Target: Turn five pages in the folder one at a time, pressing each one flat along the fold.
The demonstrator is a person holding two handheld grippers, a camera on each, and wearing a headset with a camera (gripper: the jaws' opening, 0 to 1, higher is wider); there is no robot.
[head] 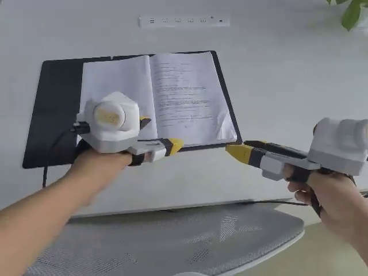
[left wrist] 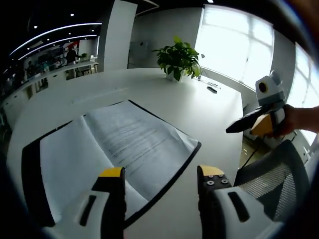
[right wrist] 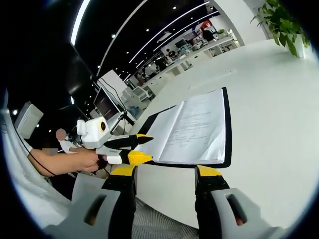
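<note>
The folder (head: 54, 115) is lying open and flat on the desk (head: 276, 86), straight ahead of the person, with its printed right page (head: 192, 98) facing up beside the fold (head: 152, 98). The left gripper (head: 161, 133) is hovering over the folder's near edge, by the foot of the fold. Its fingers (left wrist: 112, 175) are standing spread apart with nothing between them, likely so it is ready to press along the fold or steady the sheets. The right gripper (head: 237, 148) is hanging just beside the folder's near right corner and pointing inward, its fingers (right wrist: 124, 172) likewise parted and empty. That looks like a sensible spot for catching the page's free edge. Whether either gripper is touching paper, I cannot tell.
</note>
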